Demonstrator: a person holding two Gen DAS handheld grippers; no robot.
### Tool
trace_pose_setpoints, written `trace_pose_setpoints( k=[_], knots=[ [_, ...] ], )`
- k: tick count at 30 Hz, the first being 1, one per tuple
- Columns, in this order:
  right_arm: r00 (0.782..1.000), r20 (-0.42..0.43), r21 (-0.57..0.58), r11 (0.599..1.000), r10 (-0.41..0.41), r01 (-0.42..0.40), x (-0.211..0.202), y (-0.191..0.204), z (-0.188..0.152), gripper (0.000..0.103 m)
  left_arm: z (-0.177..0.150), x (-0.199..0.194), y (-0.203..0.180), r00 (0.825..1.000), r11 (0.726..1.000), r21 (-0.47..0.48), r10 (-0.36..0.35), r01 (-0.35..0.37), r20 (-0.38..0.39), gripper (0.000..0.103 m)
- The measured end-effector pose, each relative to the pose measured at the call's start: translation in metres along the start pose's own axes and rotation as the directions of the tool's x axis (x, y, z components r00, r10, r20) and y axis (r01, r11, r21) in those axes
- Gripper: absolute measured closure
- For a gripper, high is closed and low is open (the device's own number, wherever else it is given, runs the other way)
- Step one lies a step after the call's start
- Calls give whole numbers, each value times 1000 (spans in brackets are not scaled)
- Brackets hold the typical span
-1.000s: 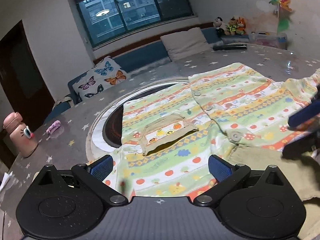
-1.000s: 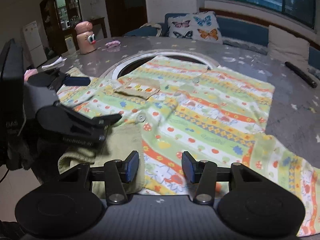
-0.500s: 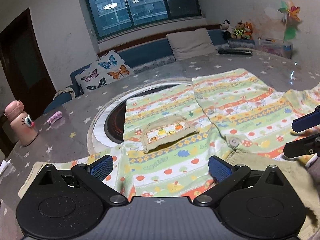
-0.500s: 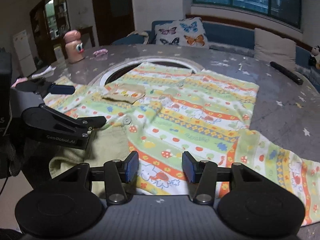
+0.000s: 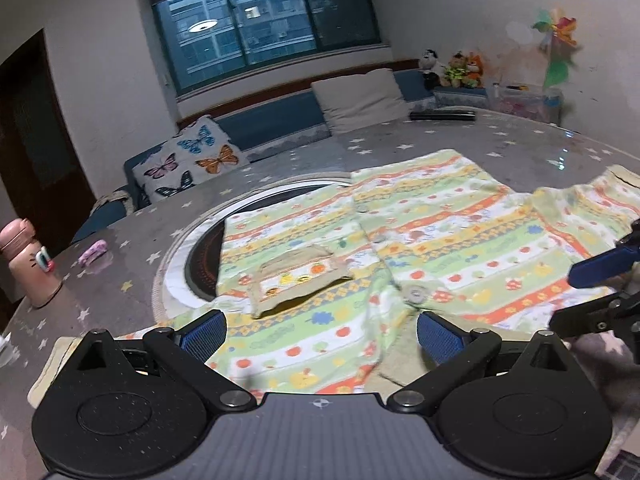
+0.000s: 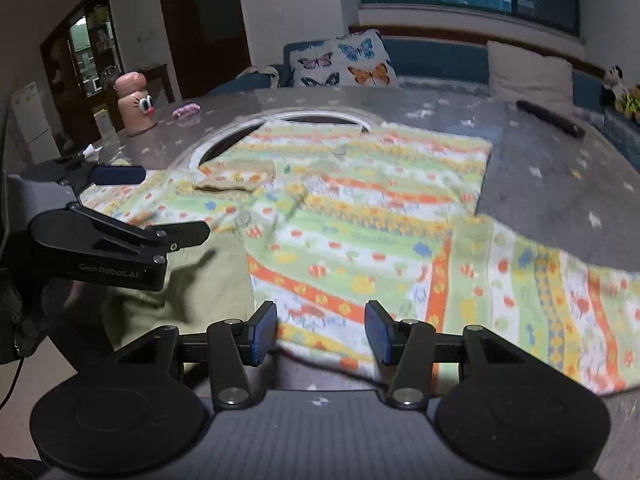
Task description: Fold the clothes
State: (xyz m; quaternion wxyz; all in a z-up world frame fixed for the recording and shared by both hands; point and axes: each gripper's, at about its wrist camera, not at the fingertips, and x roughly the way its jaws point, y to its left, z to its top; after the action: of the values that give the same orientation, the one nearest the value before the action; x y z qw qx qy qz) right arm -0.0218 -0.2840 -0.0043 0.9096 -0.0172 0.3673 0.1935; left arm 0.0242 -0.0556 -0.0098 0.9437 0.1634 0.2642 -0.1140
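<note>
A child's shirt (image 5: 400, 248) with green, yellow and orange stripes and fruit prints lies spread flat on the grey star-patterned table (image 5: 132, 280). It has a beige pocket (image 5: 296, 276) and a pale olive lining (image 6: 208, 280) showing at the neck. My left gripper (image 5: 320, 336) is open wide, low over the shirt's near edge, with cloth below the gap and nothing pinched. My right gripper (image 6: 320, 332) is open at the shirt's near hem (image 6: 320, 344), its pads clear of the cloth. Each gripper shows in the other's view: the right gripper (image 5: 588, 292) at the right edge, the left gripper (image 6: 160, 204) at the left.
A pink cartoon bottle (image 6: 134, 104) and a small pink item (image 6: 186, 111) stand at the table's far left. A dark remote (image 6: 550, 118) lies far right. A round inset ring (image 5: 188, 256) sits partly under the shirt. Butterfly cushions (image 5: 188, 164) and plush toys (image 5: 452, 66) line the window bench.
The right gripper has drawn back and to the right, so the shirt's near hem now lies between its pads. The left gripper has hardly moved. Both stay open.
</note>
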Motion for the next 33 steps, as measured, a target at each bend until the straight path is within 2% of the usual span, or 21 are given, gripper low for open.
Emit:
trace_pose_setpoints(
  k=[7,10,15,19,23,29,33],
  knots=[
    [998,48,13,1000,-28,28,-10,-11,7,53,5,0,-7,1000,1000,20,-9,8,8,0],
    [995,71,46,996,-77,74,-4,-28,16,53,11,2,-7,1000,1000,13,-3,3,15,0],
    [990,81,85,991,-115,108,14,-53,28,53,15,6,-12,1000,999,27,-20,19,15,0],
    [984,75,147,978,-160,148,29,-75,28,53,16,7,-18,999,998,46,-40,39,11,0],
    [979,91,194,967,-183,163,24,-92,22,53,17,8,-22,999,997,58,-49,48,9,0],
    [960,100,272,935,-263,227,5,-118,6,53,23,6,-28,998,996,67,-61,60,20,0],
    [934,103,314,903,-341,295,-12,-134,-5,53,29,2,-31,996,994,78,-75,72,37,0]
  ],
)
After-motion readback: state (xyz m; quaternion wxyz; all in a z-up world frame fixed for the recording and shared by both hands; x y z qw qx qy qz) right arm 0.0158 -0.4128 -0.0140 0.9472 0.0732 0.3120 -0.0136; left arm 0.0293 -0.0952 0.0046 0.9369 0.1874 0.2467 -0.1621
